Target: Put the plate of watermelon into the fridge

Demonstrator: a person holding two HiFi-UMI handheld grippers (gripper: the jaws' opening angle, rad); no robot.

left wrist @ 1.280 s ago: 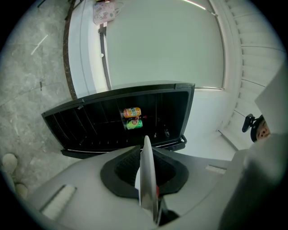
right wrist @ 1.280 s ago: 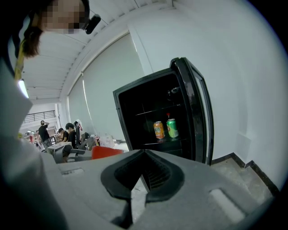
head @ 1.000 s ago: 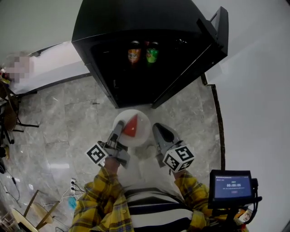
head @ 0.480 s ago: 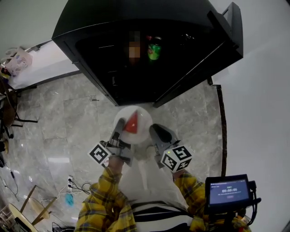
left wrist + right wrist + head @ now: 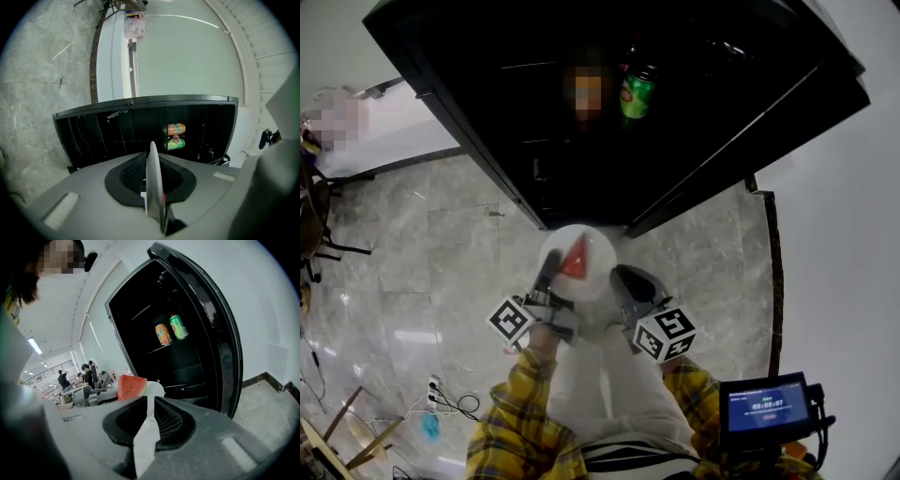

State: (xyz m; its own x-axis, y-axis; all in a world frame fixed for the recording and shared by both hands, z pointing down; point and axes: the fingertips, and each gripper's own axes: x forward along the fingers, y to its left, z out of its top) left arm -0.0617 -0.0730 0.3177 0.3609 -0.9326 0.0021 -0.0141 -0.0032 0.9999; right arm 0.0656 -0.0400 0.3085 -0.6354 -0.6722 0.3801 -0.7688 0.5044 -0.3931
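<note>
A white plate (image 5: 596,246) carrying a red watermelon wedge (image 5: 575,260) is held level in front of the open black fridge (image 5: 534,141). My left gripper (image 5: 548,269) is shut on the plate's left rim, which shows edge-on between its pads (image 5: 153,183). My right gripper (image 5: 624,279) sits at the plate's right rim. The rim (image 5: 146,427) lies between its jaws, which are closing, and a small gap remains. The watermelon (image 5: 131,386) shows above them in the right gripper view.
An orange can (image 5: 162,334) and a green can (image 5: 178,326) stand on a fridge shelf. The fridge door (image 5: 769,131) hangs open at the right. Grey marble floor (image 5: 441,253) lies below, and a timer screen (image 5: 766,405) sits at the lower right.
The fridge has drawn closer and now fills the top of the head view. My right gripper has shifted left onto the plate's right rim. The left gripper keeps its hold.
</note>
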